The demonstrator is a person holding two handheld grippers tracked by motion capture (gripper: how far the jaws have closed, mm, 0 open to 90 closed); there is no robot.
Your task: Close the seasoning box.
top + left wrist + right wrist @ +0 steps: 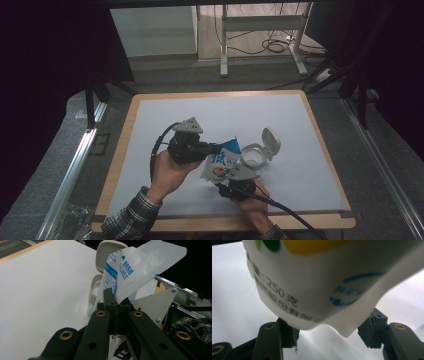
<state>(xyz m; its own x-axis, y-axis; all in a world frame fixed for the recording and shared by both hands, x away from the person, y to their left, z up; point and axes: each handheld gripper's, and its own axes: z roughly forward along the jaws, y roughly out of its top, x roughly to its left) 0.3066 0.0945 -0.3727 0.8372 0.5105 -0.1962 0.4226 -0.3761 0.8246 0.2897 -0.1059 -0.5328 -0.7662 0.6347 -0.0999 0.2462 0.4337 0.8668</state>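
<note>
A white and blue pouch (222, 160) (132, 267) (312, 285) with printed text hangs above the white mat, beside a small round jar (254, 156) (94, 293). The jar's hinged lid (270, 140) (107, 250) stands flipped up. My left gripper (217, 148) (117, 303) is shut on the pouch's upper edge. My right gripper (229, 176) (332, 336) sits under the pouch's lower end. Its jaws are spread apart, one on each side of the bottom corner.
The white mat (210, 107) covers a wooden-edged table (125, 135), with bare mat behind and to the left of the grippers. A metal rail (75, 160) runs along the left side. A desk frame and cables (270, 45) stand on the floor beyond.
</note>
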